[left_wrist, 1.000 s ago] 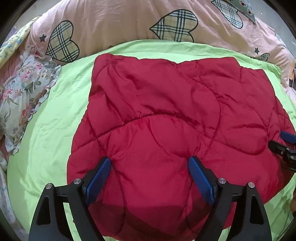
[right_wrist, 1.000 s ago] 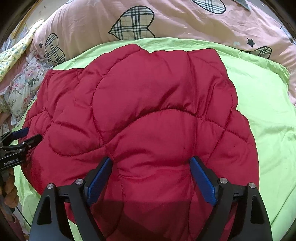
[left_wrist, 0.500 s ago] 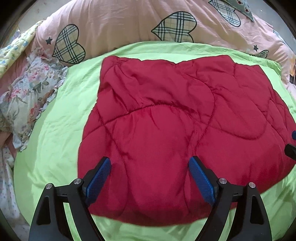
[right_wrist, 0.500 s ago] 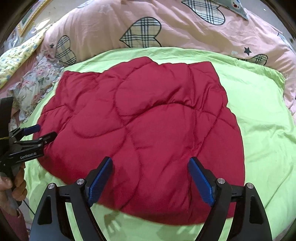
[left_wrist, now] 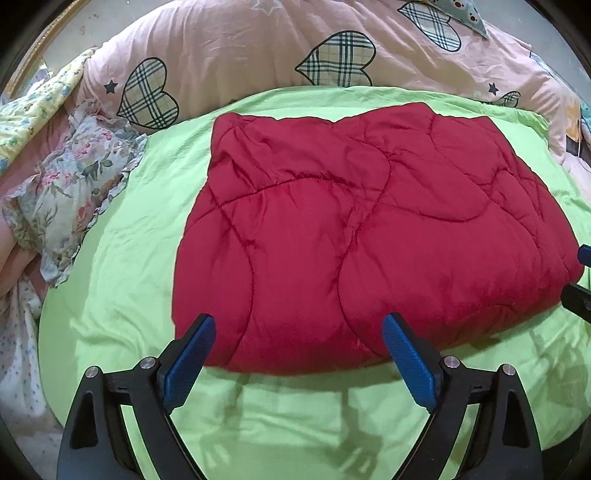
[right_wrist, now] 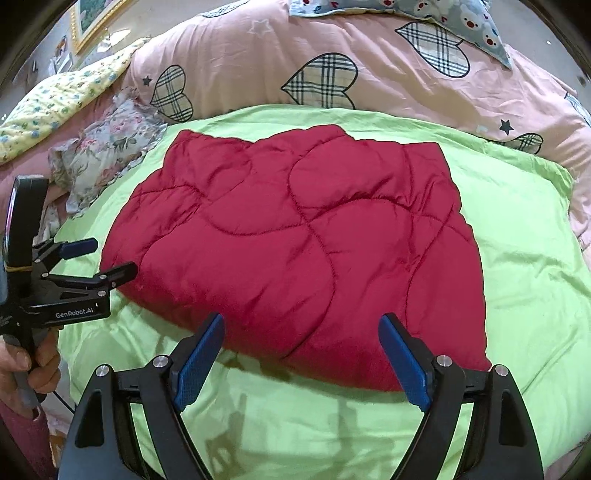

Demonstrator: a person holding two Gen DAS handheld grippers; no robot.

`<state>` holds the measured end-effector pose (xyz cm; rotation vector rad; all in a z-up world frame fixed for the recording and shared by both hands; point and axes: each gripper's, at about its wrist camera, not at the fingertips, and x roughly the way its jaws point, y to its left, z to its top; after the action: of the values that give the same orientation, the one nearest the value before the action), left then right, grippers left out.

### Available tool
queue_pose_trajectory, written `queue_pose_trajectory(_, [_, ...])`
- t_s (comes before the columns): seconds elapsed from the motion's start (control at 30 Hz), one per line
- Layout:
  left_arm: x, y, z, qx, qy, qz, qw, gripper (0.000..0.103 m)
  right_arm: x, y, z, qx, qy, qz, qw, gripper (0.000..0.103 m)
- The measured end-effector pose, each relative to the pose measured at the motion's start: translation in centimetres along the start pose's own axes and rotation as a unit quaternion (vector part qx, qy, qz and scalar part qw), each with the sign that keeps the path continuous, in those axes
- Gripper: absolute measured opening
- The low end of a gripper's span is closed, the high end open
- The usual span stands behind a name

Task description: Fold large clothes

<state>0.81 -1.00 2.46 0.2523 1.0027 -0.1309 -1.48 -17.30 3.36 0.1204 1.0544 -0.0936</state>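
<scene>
Surface: a lime-green sheet (left_wrist: 122, 295) spread over a bed, wrinkled, with gripper shadows along its near edge. Behind it lies a pink duvet (left_wrist: 240, 48) printed with plaid hearts and small stars. I count five hearts in my right wrist view. At the far left sit one floral ruffled pillow (left_wrist: 70, 188) and one yellow flowered cloth (right_wrist: 62, 99). A gilt picture frame (right_wrist: 96, 18) hangs on the wall, top left.

Task item: one red quilted jacket (left_wrist: 362, 236), folded into a compact block, lying flat at the middle of the green sheet.

Grippers: two. My left gripper (left_wrist: 295, 354) is opening, with nothing between its blue pads, hovering above the jacket's near edge. My right gripper (right_wrist: 301, 354) stands wide and empty likewise. One hand (right_wrist: 26, 369) shows, holding the left gripper's handle.
</scene>
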Motion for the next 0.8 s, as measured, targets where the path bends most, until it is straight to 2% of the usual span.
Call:
queue_pose_trajectory(0.43, [-3.7,0.2,-1.3,0.003,-0.016,0.014,0.9998,0.099,-2.5,1.2,-1.8,-0.010,-0.001,0.002,1.000,0.098])
queue_pose_trajectory(0.8, [-6.7,0.3,-2.6,0.010,-0.041,0.019,0.9989,0.102,-5.1,2.4,-1.8,-0.020,-0.028,0.001,0.999,0.099])
